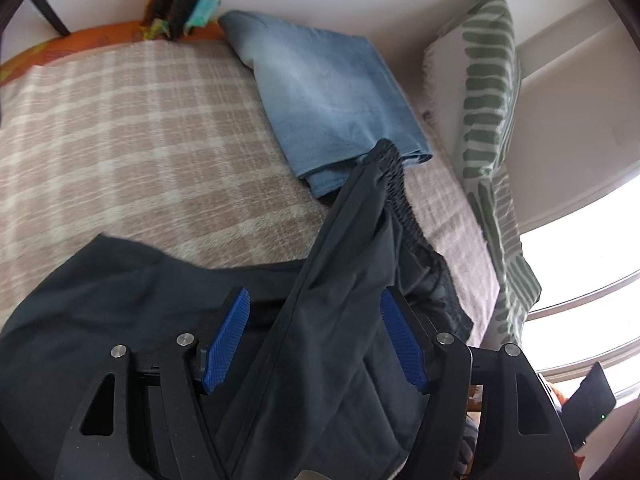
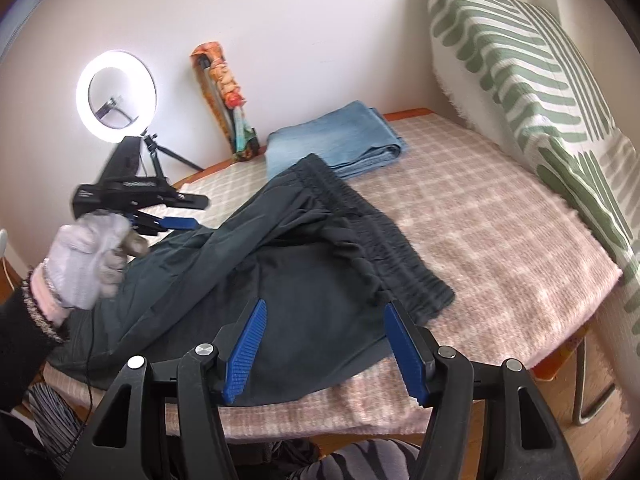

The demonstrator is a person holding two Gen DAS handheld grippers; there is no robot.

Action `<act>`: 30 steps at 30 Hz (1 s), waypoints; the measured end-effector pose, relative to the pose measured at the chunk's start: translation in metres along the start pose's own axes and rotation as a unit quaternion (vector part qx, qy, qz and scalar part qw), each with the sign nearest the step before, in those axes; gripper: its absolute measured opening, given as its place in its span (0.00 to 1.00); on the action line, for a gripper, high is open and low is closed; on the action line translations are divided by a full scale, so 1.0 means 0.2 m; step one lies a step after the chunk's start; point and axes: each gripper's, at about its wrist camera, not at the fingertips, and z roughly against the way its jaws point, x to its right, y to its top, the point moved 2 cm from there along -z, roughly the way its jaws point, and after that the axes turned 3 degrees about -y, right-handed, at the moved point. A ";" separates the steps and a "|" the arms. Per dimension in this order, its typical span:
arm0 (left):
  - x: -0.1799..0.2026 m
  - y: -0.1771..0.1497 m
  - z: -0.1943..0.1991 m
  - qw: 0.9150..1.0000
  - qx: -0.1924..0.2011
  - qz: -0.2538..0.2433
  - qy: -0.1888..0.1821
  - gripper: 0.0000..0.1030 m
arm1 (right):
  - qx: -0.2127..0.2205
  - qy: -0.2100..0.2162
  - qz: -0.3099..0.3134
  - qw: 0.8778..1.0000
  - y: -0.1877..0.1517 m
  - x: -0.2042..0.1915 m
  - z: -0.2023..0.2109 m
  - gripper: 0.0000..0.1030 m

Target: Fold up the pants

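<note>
Dark pants (image 2: 304, 280) lie crumpled on the checked blanket (image 2: 500, 232), with the gathered elastic waistband (image 2: 384, 236) toward the right. My right gripper (image 2: 324, 312) is open and empty, just above the pants' near edge. My left gripper (image 1: 316, 300) is open, blue pads on either side of a raised ridge of the pants (image 1: 344, 264) without closing on it. In the right wrist view the left gripper (image 2: 176, 220) is held by a gloved hand over the pants' left part.
Folded light-blue jeans (image 2: 340, 136) lie at the back of the blanket, touching the waistband's far end. A green striped pillow (image 2: 520, 64) leans on the right wall. A ring light (image 2: 116, 92) on a tripod stands at the left. A colourful bundle (image 2: 224, 92) leans on the back wall.
</note>
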 end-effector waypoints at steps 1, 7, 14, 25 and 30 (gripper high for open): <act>-0.01 0.01 -0.04 1.000 -0.004 0.009 -0.001 0.66 | 0.000 -0.001 -0.004 1.000 0.00 0.02 0.00 0.62; -0.09 0.05 -0.18 0.996 -0.014 0.078 -0.046 0.66 | 0.002 -0.001 -0.024 1.000 0.04 0.10 0.00 0.63; 0.01 0.06 -0.19 0.998 0.003 0.021 -0.061 0.13 | 0.001 0.007 -0.057 0.998 0.09 0.16 -0.06 0.63; 0.36 -0.14 -0.15 0.990 0.005 -0.114 -0.088 0.02 | -0.008 0.048 -0.122 0.991 0.24 0.24 -0.15 0.64; 0.48 -0.26 -0.22 0.984 -0.014 -0.155 -0.084 0.02 | -0.036 0.108 -0.156 0.981 0.37 0.21 -0.32 0.66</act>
